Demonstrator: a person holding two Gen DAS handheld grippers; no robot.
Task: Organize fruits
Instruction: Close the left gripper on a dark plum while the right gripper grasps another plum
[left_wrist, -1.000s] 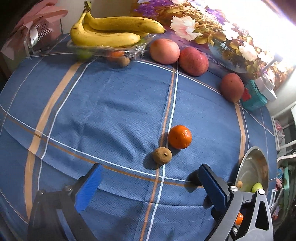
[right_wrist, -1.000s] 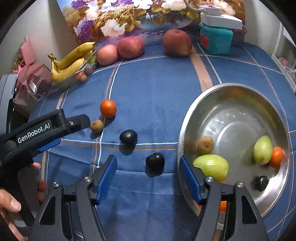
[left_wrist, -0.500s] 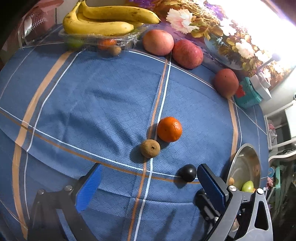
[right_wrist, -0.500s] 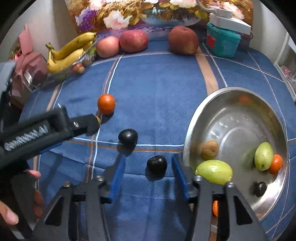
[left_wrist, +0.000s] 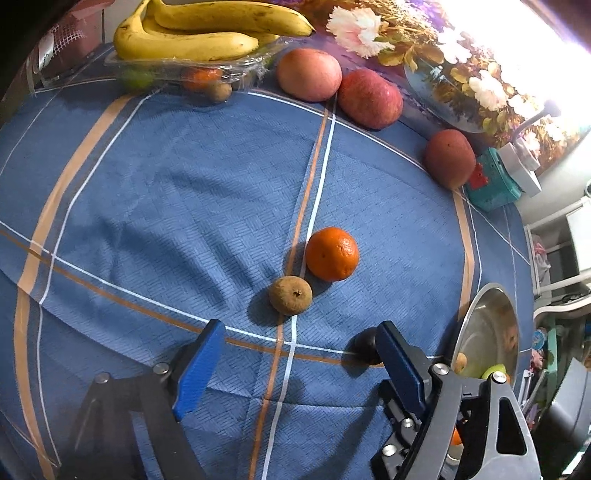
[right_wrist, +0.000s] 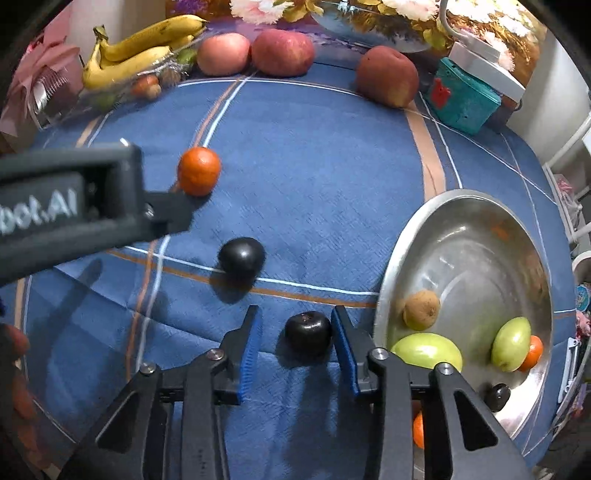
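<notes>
Right tool (right_wrist: 295, 343) closing round the dark plum (right_wrist: 308, 331), left pad not yet touching; left tool (left_wrist: 295, 363) narrowing, empty, brown fruit (left_wrist: 290, 295) just ahead.

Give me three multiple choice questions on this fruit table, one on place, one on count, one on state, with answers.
1. Where is the metal bowl relative to the right claw?
A. To its right
B. To its left
C. Behind the bananas

2. How many green fruits lie in the bowl?
A. None
B. Two
C. Four

3. What sits between the right claw's closing jaws?
A. An orange
B. Nothing
C. A black plum

Answers: 1 A, the bowl fills the right side of the right wrist view. 2 B, two green fruits show inside. 3 C, the dark fruit lies between the blue pads, a gap still on its left.
</notes>
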